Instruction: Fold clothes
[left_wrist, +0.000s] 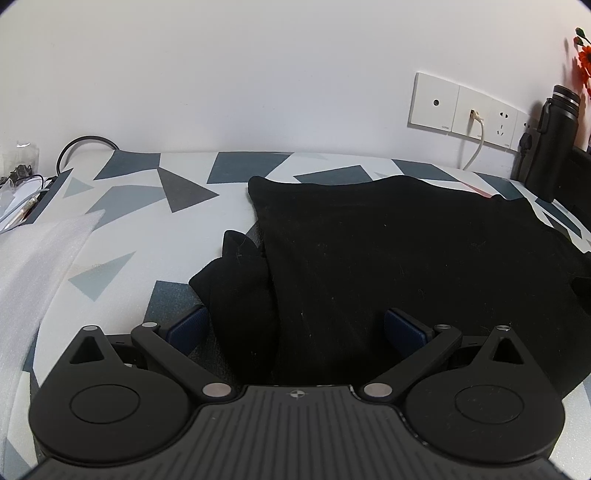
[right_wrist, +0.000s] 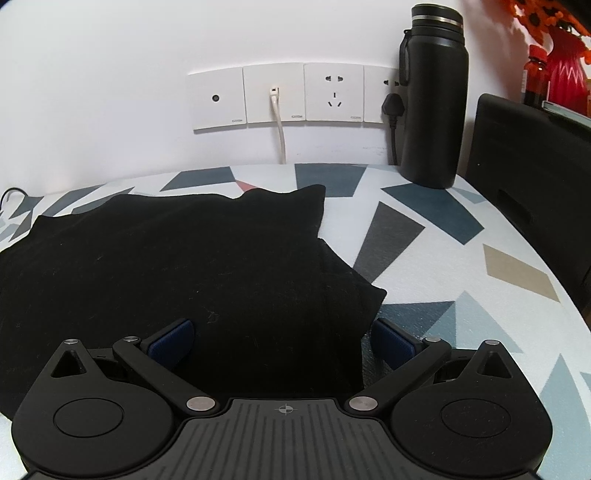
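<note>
A black garment (left_wrist: 406, 251) lies spread on a table covered in a white cloth with grey and blue shapes (left_wrist: 122, 206). In the left wrist view a short sleeve (left_wrist: 236, 280) sticks out at the garment's left side. My left gripper (left_wrist: 295, 326) is open, its blue pads (left_wrist: 190, 326) standing on either side of the sleeve and near hem. The right wrist view shows the same garment (right_wrist: 166, 266) with its right sleeve (right_wrist: 351, 291). My right gripper (right_wrist: 282, 343) is open too, straddling the garment's near right edge.
A black flask (right_wrist: 432, 96) stands at the back right by wall sockets (right_wrist: 295, 96) with a white cable (right_wrist: 279, 125) plugged in. A black box (right_wrist: 524, 177) and red vase (right_wrist: 565, 74) sit at the right. White foam sheet (left_wrist: 33, 266) and clutter lie at the left edge.
</note>
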